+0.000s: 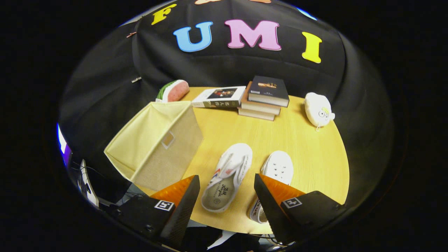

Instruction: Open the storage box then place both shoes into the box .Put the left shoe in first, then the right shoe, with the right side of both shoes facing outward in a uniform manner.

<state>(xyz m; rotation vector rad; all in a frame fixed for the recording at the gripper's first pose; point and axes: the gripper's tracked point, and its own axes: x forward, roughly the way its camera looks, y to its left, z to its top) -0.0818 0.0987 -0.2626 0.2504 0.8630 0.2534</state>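
A pale yellow fabric storage box (155,141) stands on the wooden table (308,147), ahead and to the left of my fingers, its lid closed. Two white shoes lie toes pointing away from me. One shoe (229,175) rests between my fingers, its opening facing up. The other shoe (276,171) lies partly behind my right finger (269,203). My gripper (226,199) hovers open above the near table edge, holding nothing.
A stack of books (264,98) and a single book (218,97) lie at the table's far side. A watermelon-slice cushion (174,90) sits behind the box. A white plush toy (317,109) rests at the far right.
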